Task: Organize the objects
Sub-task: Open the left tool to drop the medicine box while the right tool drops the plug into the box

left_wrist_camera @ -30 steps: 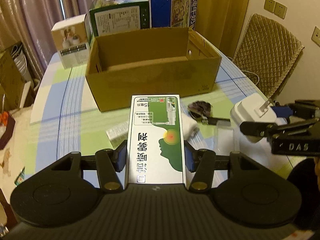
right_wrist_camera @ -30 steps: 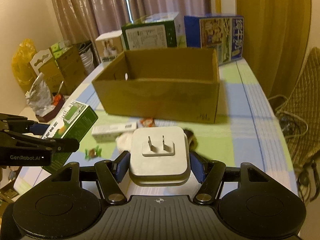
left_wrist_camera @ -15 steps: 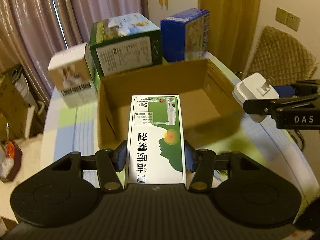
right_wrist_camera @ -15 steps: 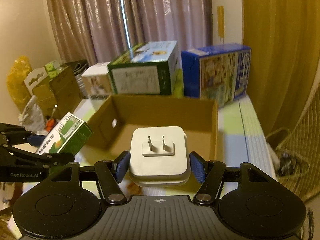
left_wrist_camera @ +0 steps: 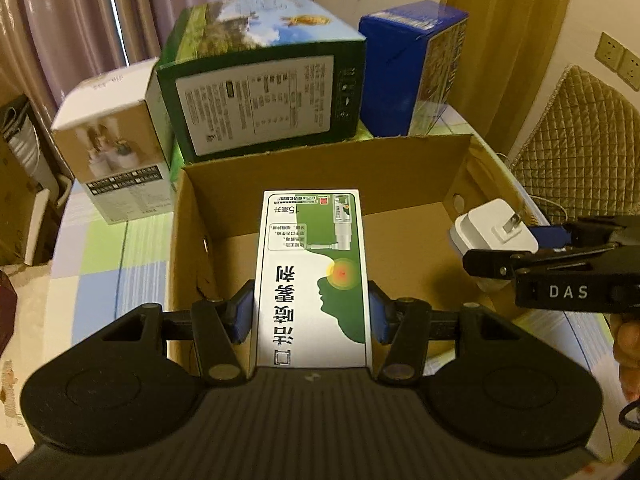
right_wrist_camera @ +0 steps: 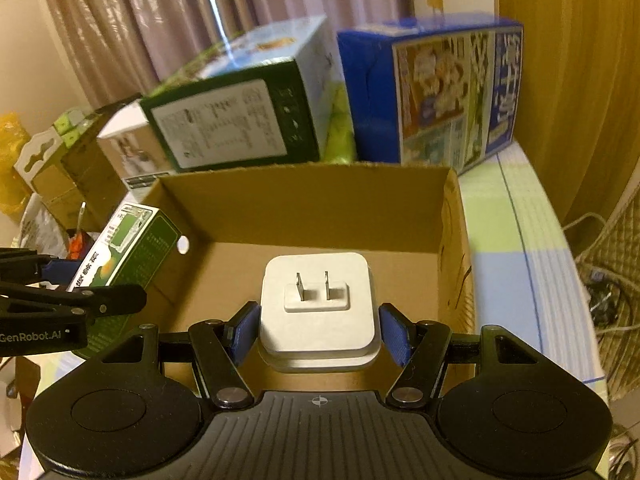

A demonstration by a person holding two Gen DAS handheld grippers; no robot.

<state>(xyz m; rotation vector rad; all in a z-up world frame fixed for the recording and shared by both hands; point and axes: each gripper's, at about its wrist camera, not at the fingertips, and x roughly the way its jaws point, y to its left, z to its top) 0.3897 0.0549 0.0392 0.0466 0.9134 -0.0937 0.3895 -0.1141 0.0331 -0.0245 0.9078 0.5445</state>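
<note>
Cardboard box (left_wrist_camera: 320, 168) floor partly hidden behind the medicine box (left_wrist_camera: 312, 276) in left wrist view, behind the white plug adapter (right_wrist_camera: 318, 304) in right. Small print on the green carton (left_wrist_camera: 260, 96) blurred, unreadable. White carton (right_wrist_camera: 128, 152) mostly hidden behind it in right view. Chair (left_wrist_camera: 580, 152) cut by frame edge.

At the top of my frame I see curtains (left_wrist_camera: 80, 12), with a quilted chair (left_wrist_camera: 580, 152) and wall sockets (left_wrist_camera: 618, 60) at right.

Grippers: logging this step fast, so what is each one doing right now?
Left gripper: closed on the green and white box.
Right gripper: closed on the white plug.
</note>
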